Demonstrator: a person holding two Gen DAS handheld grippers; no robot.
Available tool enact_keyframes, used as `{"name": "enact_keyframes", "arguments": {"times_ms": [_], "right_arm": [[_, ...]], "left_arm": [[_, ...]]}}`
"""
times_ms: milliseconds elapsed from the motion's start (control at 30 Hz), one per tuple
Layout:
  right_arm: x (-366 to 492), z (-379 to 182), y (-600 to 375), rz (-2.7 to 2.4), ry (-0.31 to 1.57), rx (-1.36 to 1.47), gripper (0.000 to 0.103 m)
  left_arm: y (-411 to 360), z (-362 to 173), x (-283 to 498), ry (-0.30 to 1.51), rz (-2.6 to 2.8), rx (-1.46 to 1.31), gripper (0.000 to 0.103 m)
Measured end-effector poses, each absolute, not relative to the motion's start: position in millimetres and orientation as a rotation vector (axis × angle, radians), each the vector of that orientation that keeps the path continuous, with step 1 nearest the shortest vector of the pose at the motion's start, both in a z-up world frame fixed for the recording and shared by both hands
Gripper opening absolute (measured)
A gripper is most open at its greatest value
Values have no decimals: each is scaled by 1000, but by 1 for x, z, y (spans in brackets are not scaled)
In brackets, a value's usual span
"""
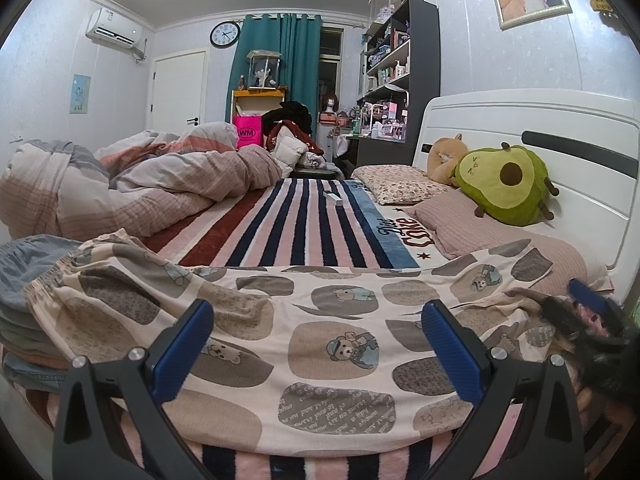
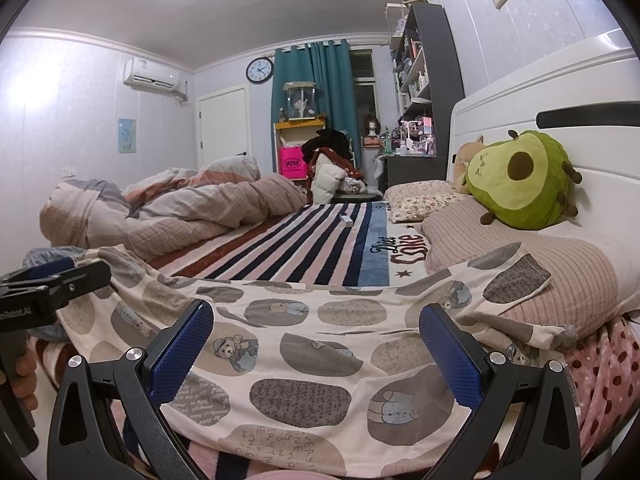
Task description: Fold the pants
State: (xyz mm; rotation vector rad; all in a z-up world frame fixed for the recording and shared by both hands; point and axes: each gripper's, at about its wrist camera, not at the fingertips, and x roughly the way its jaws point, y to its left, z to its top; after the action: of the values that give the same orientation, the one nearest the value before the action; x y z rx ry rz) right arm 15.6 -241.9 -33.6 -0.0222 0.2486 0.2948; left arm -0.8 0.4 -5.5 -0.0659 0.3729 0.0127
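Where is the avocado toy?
In both views, the avocado toy sits on the right, on a pink pillow against the white headboard, beside an orange toy.

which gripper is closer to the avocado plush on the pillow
Right. The right gripper hovers open over the bear-print pants toward the headboard end, below the avocado plush. The left gripper is further toward the waistband end, away from it.

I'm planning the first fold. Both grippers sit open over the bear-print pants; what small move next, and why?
Probably lower both and close on the near edge. The left gripper and right gripper are open, holding nothing, and the pants lie spread flat across the bed.
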Motion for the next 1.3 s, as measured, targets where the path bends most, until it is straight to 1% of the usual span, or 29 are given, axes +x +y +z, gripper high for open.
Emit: {"name": "enact_keyframes", "arguments": {"times_ms": [100,200,233,267,300,333,367,433,567,667,800,933,1033,1067,1233,1300], "right_arm": [[12,-32,-259,244,212,-51,103],[28,-43,-289,128,300,-83,103],[35,-50,-302,126,354,-61,99],[41,-58,-314,127,398,-36,89],[47,-67,-325,124,440,-12,84],[52,-78,-336,115,488,12,76],[56,-87,-345,110,522,32,72],[63,-106,-362,126,583,89,71],[74,-124,-384,137,639,176,71],[76,-130,-400,53,633,153,70],[67,-129,-439,-15,607,243,70],[57,-127,-461,-77,608,267,70],[49,-126,-463,-36,616,305,71],[48,-126,-461,-6,617,327,73],[48,-132,-441,179,640,489,73],[52,-137,-429,195,669,466,73]], "left_arm": [[9,-12,2,365,45,-67,102],[24,-25,8,393,56,-77,102],[31,-30,10,408,57,-78,102],[36,-35,13,427,55,-79,102],[41,-43,17,458,50,-82,102],[45,-49,20,489,45,-88,102],[49,-56,25,523,39,-96,102],[56,-69,32,571,27,-121,102],[62,-86,42,617,13,-180,102],[59,-92,46,635,13,-179,102],[56,-98,54,658,6,-168,102],[54,-105,64,686,1,-176,102],[52,-106,66,687,-5,-180,102],[53,-106,66,685,-5,-180,102],[65,-101,60,677,5,-198,102],[76,-100,54,676,19,-210,102]]}}
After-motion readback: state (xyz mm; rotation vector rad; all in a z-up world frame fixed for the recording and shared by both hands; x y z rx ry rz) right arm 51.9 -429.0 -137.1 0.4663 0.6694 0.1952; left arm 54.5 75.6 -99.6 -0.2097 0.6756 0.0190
